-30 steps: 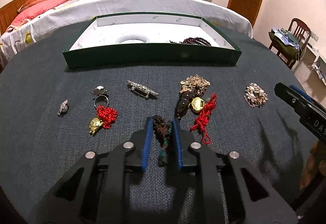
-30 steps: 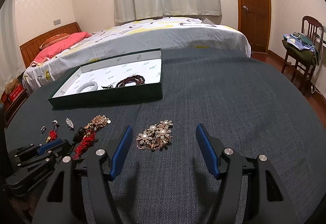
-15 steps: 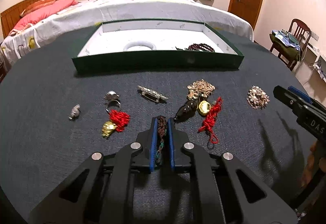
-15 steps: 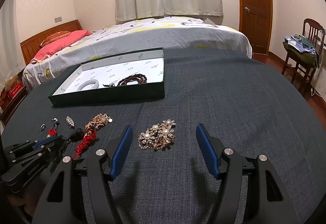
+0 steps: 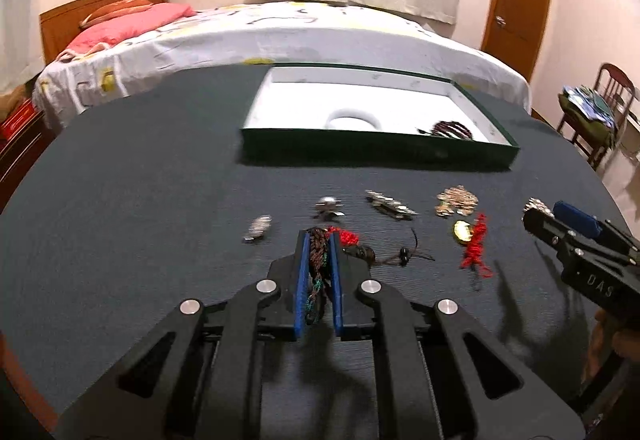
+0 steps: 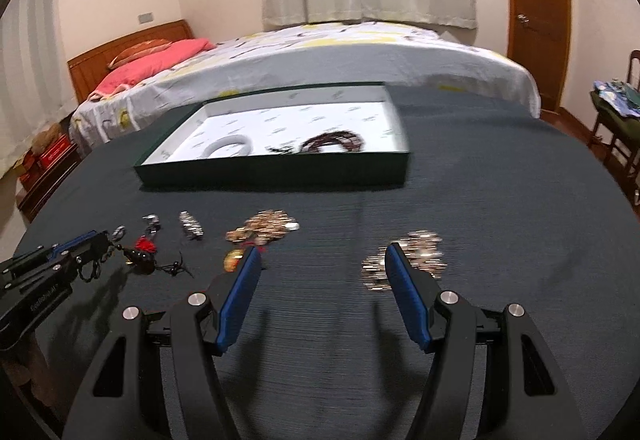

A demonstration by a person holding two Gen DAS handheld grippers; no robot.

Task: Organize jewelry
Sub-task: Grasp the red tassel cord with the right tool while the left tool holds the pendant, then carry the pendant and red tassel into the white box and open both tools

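Observation:
My left gripper (image 5: 318, 240) is shut on a dark braided cord (image 5: 317, 264), whose black pendant (image 6: 143, 262) trails to its right just over the dark cloth. My right gripper (image 6: 320, 256) is open and empty above the cloth, with the pearl brooch (image 6: 416, 252) by its right finger. The green box (image 5: 400, 150) with a white inside holds a white bangle (image 5: 354, 118) and a dark bead bracelet (image 5: 452, 130). Loose pieces lie in a row in front of the box: a silver clip (image 5: 258, 228), a ring (image 5: 328, 209), a silver brooch (image 5: 390, 204), a gold cluster (image 5: 456, 200) and a gold charm with a red tassel (image 5: 472, 240).
The round table (image 6: 500, 180) wears a dark cloth. A bed (image 6: 320, 56) stands close behind it. A chair with clothes (image 5: 592, 112) is at the right, a wooden door (image 6: 538, 0) beyond. My right gripper also shows at the right edge of the left wrist view (image 5: 536, 218).
My left gripper closed on the braided cord, lifted it and swung left, dragging the black pendant away from the gold cluster. My right gripper moved left, off the pearl brooch.

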